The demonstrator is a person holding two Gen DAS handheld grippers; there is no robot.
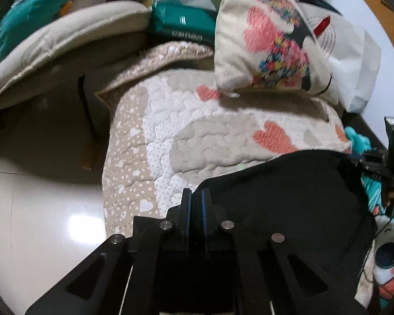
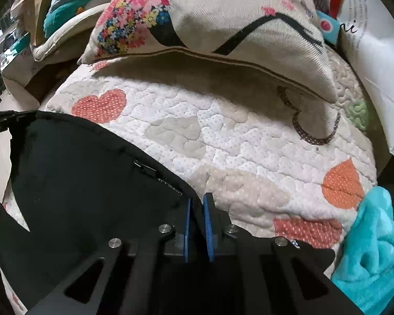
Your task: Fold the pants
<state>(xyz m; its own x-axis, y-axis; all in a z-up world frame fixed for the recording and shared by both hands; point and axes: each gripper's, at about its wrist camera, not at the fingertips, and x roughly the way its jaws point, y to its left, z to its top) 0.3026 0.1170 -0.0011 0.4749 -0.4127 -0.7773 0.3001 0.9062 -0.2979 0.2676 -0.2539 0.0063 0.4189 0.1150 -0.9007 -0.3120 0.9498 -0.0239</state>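
Note:
Black pants (image 1: 281, 199) lie on a quilted bedspread with heart shapes (image 1: 223, 136). In the left wrist view my left gripper (image 1: 196, 197) is shut on the left end of their far edge, dark cloth pinched between the blue pads. The right wrist view shows the pants (image 2: 86, 183) spreading to the left, and my right gripper (image 2: 197, 202) is shut on the right end of the same edge. Each gripper shows in the other's view: the right one (image 1: 392, 157) at the far right, the left one (image 2: 5, 120) at the far left.
A floral cushion (image 2: 210, 13) rests on the bed just beyond the pants. A turquoise fleece cloth (image 2: 373, 249) lies at the right. White paper bags (image 1: 354, 60) stand behind. Left of the bed are a glossy floor (image 1: 47, 210) and a padded seat (image 1: 60, 47) with clutter.

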